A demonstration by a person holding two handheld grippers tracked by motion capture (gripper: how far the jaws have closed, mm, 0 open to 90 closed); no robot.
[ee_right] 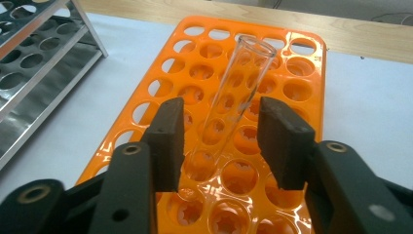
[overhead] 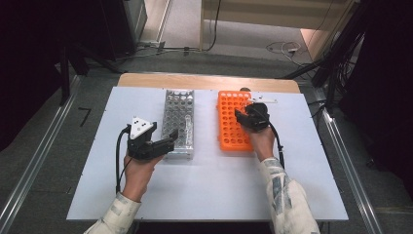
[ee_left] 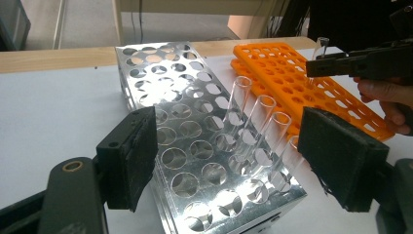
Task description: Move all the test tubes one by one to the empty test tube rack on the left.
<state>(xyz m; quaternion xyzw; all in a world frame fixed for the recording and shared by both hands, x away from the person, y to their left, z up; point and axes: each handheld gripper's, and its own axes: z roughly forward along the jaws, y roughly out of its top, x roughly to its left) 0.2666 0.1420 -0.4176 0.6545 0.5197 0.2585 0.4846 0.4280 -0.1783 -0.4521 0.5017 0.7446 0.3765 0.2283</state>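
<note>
A silver metal rack [overhead: 178, 117] and an orange rack [overhead: 232, 122] stand side by side on the white table. In the left gripper view, several clear tubes [ee_left: 260, 122] lean in a row along the silver rack's [ee_left: 185, 117] right side. My left gripper [ee_left: 229, 146] is open at that rack's near end [overhead: 170, 140], its pads apart from the tubes. My right gripper [ee_right: 221, 141] is open over the orange rack [ee_right: 292, 87]. One clear tube [ee_right: 234, 97] stands tilted in a hole between its pads, with a gap on each side.
The white table top [overhead: 214, 185] has free room in front of both racks. A wooden strip [overhead: 204, 82] runs along its far edge. A small pale object [overhead: 263, 100] lies behind the orange rack. Dark stands and cables line both sides of the floor.
</note>
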